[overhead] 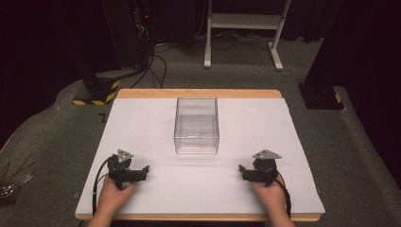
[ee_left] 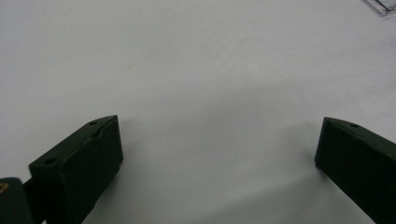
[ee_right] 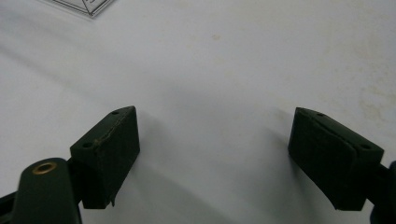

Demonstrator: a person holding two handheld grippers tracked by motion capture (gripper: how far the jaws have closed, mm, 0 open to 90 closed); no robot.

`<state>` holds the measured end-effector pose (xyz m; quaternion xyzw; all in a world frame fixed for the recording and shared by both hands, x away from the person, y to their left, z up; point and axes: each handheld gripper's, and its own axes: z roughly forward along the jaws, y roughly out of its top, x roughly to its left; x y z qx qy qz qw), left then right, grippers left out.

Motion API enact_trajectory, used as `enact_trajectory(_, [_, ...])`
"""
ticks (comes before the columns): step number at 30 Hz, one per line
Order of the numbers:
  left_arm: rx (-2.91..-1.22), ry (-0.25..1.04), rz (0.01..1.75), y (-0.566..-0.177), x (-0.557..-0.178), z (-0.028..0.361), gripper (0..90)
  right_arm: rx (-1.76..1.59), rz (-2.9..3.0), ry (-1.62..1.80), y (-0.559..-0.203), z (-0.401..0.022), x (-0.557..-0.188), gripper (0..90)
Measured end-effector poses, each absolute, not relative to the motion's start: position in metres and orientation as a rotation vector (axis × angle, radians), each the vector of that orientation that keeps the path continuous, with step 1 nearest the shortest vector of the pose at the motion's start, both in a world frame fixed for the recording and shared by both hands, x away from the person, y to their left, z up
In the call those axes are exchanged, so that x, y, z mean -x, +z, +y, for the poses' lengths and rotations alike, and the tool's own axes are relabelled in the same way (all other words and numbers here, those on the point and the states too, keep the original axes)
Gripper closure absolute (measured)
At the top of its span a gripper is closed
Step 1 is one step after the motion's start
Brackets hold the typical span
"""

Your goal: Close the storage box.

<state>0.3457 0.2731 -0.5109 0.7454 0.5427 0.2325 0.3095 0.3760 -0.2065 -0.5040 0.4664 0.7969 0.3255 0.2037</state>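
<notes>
Resting your left tool (overhead: 145,169) low on the white worktop (overhead: 156,198), jaws spread and empty, leaves the clear box (overhead: 196,125) standing centred beyond, while your right tool (overhead: 242,169) mirrors it, likewise agape, ready for a two-sided approach.

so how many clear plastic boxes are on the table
1. The clear plastic box stands at the middle of the white table, beyond the left gripper and right gripper.

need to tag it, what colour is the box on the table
Colourless: a clear plastic square box, best seen in the high view.
</notes>
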Motion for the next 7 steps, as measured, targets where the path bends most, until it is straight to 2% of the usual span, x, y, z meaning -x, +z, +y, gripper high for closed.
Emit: enact_trajectory(7, [-1.97,0.614,1.434,-0.5109,-0.3457,0.2732,1.1,-1.307,2.212,0.893,-0.504,-0.206,-0.3762,13.7])
